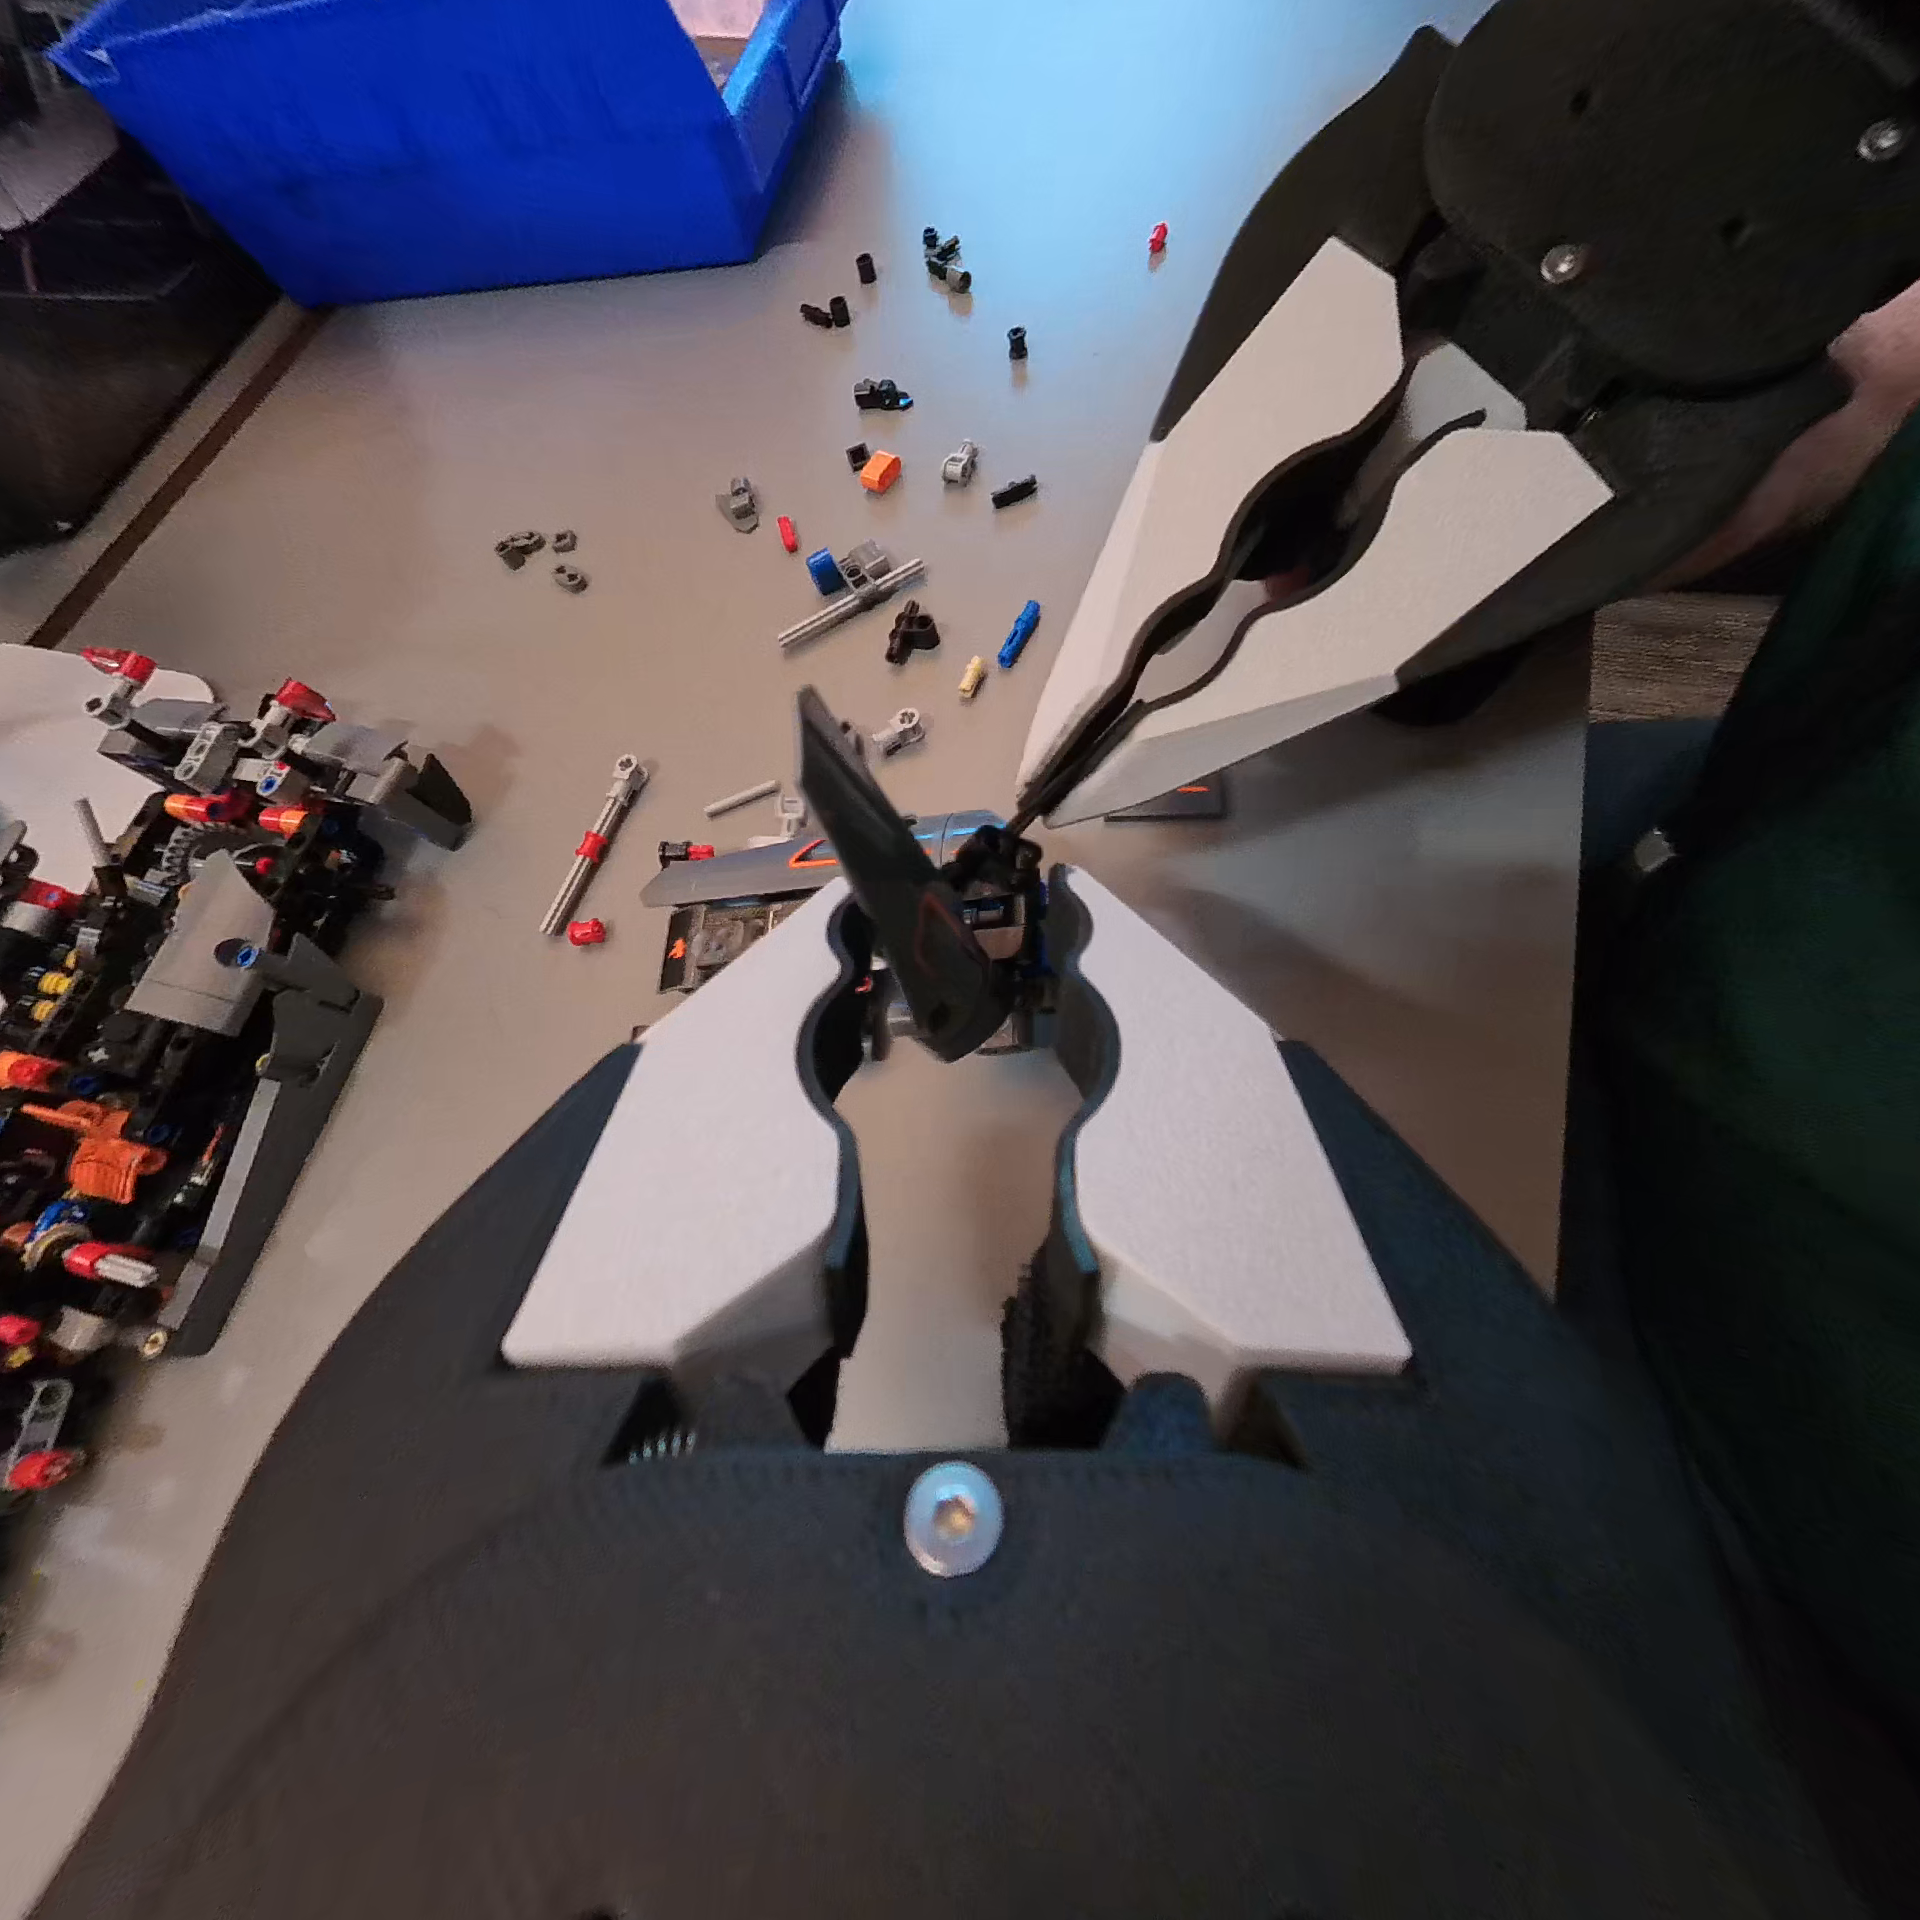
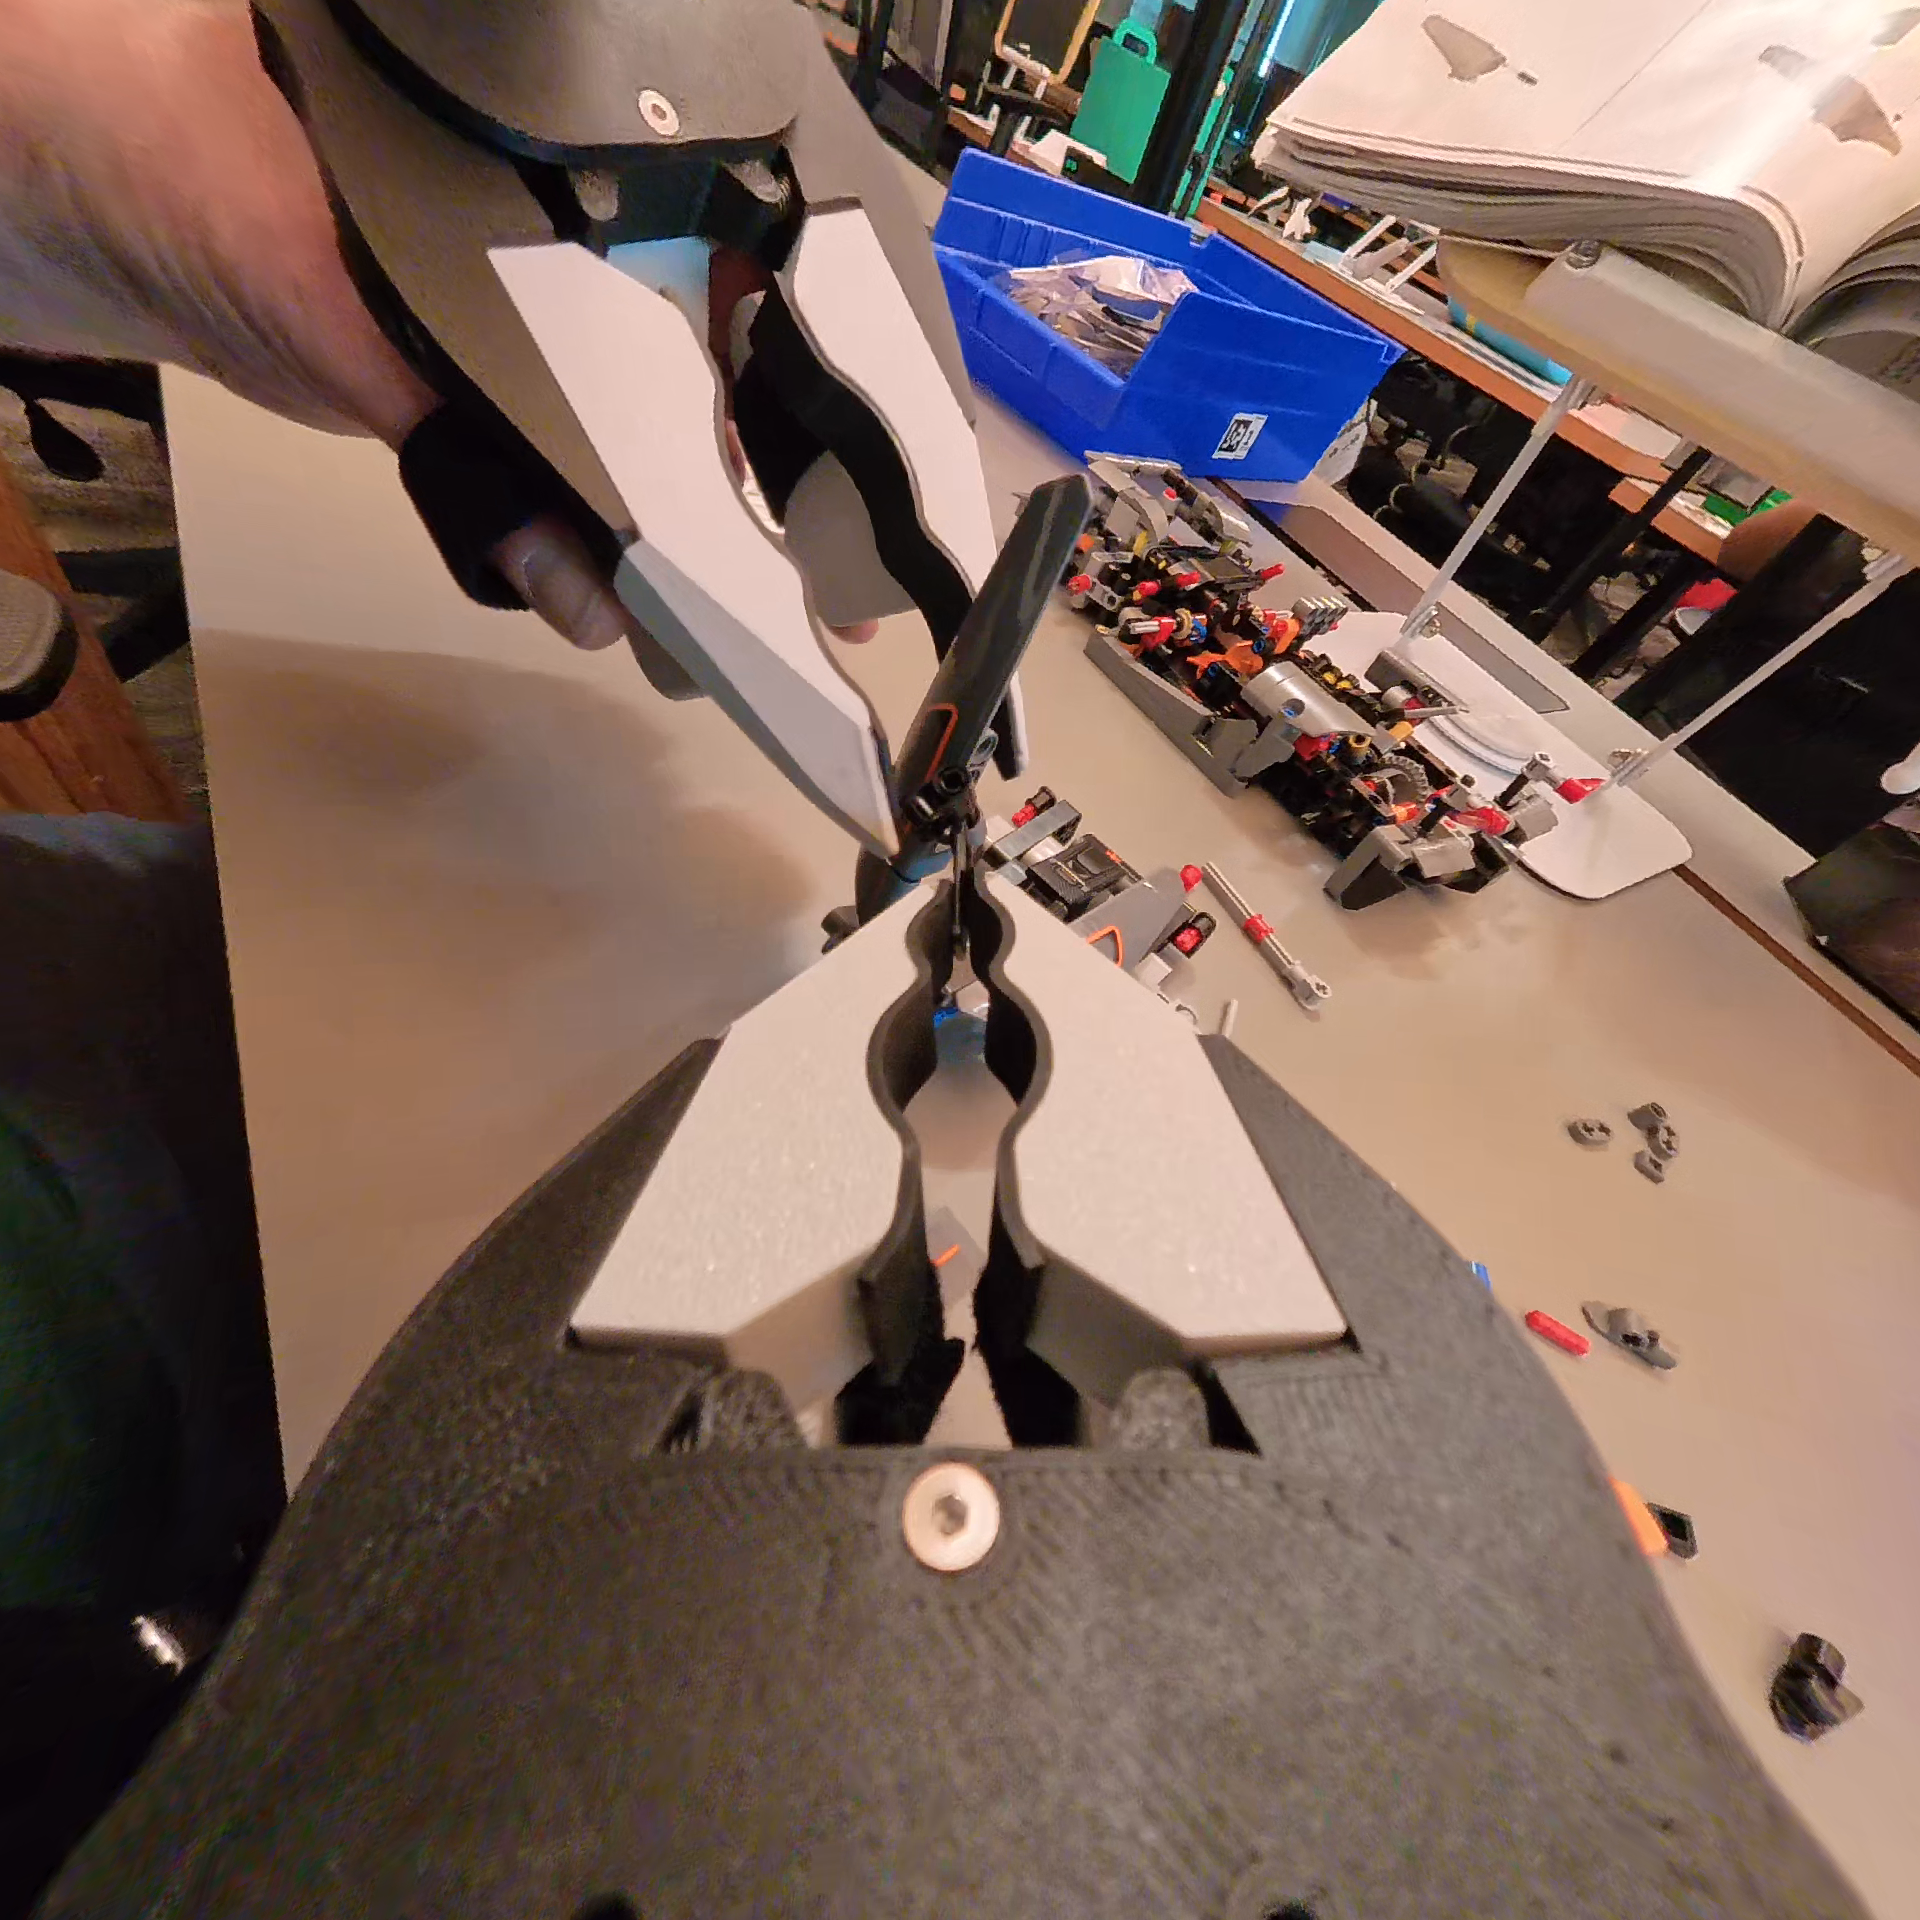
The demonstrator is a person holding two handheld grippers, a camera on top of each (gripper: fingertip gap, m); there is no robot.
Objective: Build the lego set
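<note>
My left gripper (image 1: 956,894) is shut on a small sub-assembly (image 1: 883,862): a long black panel with an orange line, with black and blue parts at its base. It is held above the grey table. My right gripper (image 1: 1039,810) comes in from the upper right and is shut on a thin black part (image 1: 1013,831) whose end touches the top of the sub-assembly's base. In the right wrist view, the right gripper (image 2: 958,914) holds that thin part (image 2: 958,873) upright against the sub-assembly (image 2: 987,644), which slants up between the left gripper's (image 2: 945,795) fingers.
A partly built car chassis (image 1: 156,987) (image 2: 1299,707) lies on the table. A blue bin (image 1: 468,156) (image 2: 1143,343) stands behind. Loose small pieces (image 1: 883,468), a grey axle with red bushes (image 1: 597,842) and a grey panel piece (image 1: 727,883) lie nearby. An open booklet (image 2: 1558,125) rests on a stand. Both grippers' tips are close together, under 4 cm apart.
</note>
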